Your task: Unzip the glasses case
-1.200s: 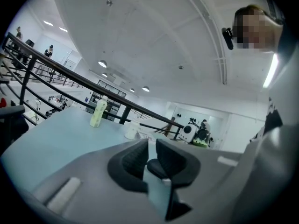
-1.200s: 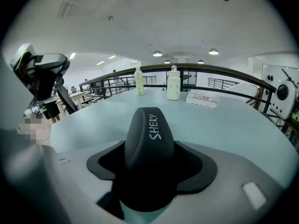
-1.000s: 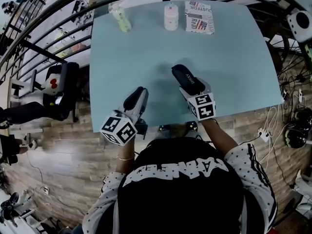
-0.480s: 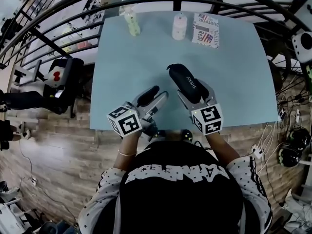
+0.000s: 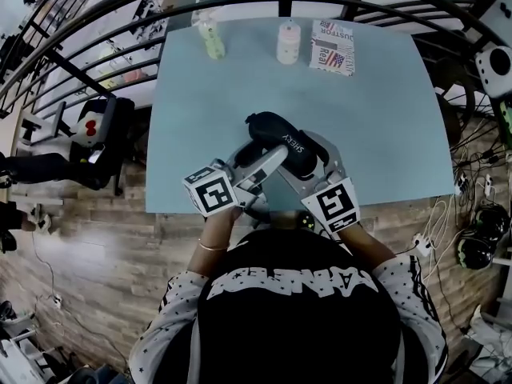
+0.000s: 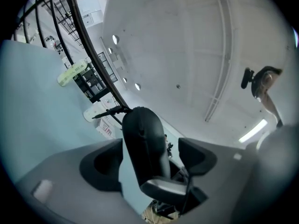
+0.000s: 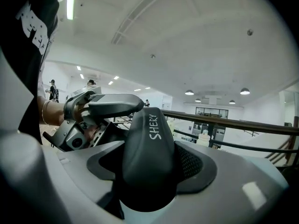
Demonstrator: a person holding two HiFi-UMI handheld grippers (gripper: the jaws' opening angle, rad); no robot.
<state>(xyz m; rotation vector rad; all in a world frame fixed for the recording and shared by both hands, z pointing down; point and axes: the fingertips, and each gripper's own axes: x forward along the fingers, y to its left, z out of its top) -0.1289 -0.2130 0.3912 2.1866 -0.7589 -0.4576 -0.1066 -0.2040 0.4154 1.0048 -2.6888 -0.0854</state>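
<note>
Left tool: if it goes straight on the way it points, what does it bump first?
Probably the black glasses case, between the open jaws of the left tool; depth is unclear.

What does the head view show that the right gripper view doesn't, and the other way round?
Only the head view shows the whole table top, the floor and the marker cubes on the grippers. Only the right gripper view shows the ceiling with its lamps. Both show the black case clamped in the right gripper, and the left gripper close beside it with its jaws apart.
</note>
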